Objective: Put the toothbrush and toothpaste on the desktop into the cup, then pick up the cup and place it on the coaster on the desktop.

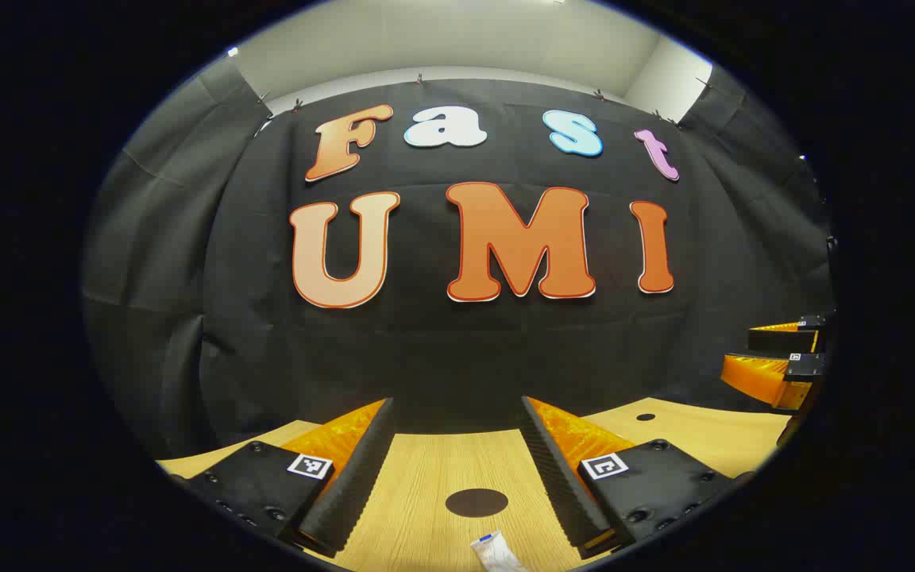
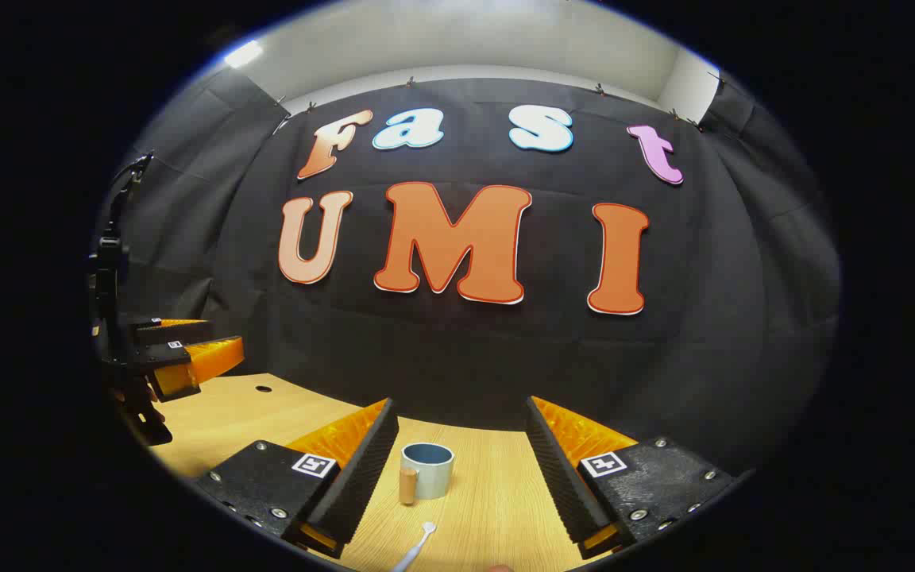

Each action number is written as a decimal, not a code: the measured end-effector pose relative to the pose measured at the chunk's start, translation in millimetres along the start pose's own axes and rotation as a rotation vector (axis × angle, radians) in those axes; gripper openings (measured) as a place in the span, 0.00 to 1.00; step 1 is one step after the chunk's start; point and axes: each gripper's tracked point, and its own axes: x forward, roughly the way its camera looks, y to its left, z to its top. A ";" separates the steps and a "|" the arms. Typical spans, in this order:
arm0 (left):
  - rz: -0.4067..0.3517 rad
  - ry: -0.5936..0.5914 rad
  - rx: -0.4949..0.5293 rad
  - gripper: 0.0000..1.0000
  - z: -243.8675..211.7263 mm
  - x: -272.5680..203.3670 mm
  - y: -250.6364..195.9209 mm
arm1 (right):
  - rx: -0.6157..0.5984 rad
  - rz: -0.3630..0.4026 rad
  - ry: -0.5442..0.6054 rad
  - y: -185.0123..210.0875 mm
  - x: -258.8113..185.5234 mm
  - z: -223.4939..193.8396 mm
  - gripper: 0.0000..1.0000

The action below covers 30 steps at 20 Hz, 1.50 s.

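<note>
Toothpaste (image 1: pixel 496 554) with unreadable label, cup (image 2: pixel 427 470), toothbrush (image 2: pixel 418 548)

The desktop (image 2: pixel 489 485) is light wood with fine grain, matt. The cup (image 2: pixel 428 469) looks smooth and glazed – its handle wooden. The toothpaste (image 1: pixel 493 552) tube seems glossy plastic; the toothbrush (image 2: pixel 418 546) – smooth plastic.
</note>
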 end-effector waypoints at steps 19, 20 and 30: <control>-0.069 0.132 -0.009 0.98 -18.7 11.9 -13.1 | -0.030 0.054 0.091 19.8 2.0 0.0 0.96; -0.077 0.153 -0.008 0.97 -22.6 12.6 -15.5 | -0.036 0.060 0.104 21.4 3.4 0.7 0.96; -0.163 0.514 0.051 0.98 -99.2 7.7 -39.2 | -0.041 0.134 0.358 37.0 1.6 -25.7 0.91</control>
